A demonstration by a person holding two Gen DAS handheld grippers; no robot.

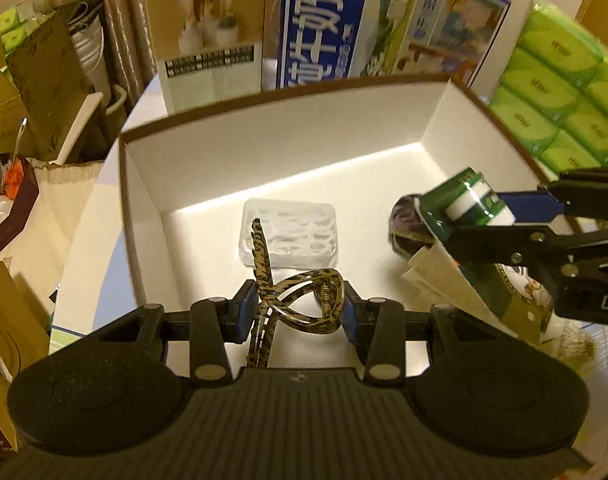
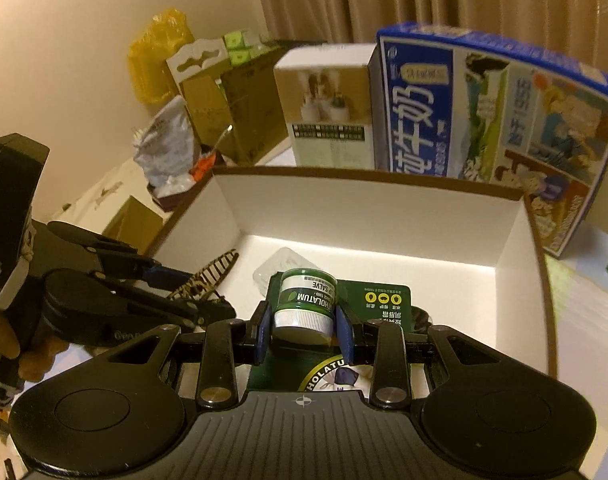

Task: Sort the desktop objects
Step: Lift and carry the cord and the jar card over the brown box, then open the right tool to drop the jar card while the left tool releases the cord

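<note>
A white open box [image 1: 264, 152] with a brown rim stands in front of both grippers; it also shows in the right wrist view [image 2: 343, 208]. My left gripper [image 1: 298, 312] is shut on a leopard-print hair claw clip [image 1: 300, 300] held over the box's near edge. My right gripper [image 2: 304, 332] is shut on a green lip salve jar on its card pack [image 2: 305, 304], held over the box; the gripper also shows in the left wrist view [image 1: 511, 220]. A clear plastic case [image 1: 290, 236] and a dark round object [image 1: 407, 224] lie on the box floor.
Behind the box stand a beige carton [image 1: 208, 40] and a blue milk carton [image 1: 383, 24]. A pack of green tissue packets [image 1: 559, 96] sits at the right. Brown boxes and bags [image 1: 44, 76] crowd the left side.
</note>
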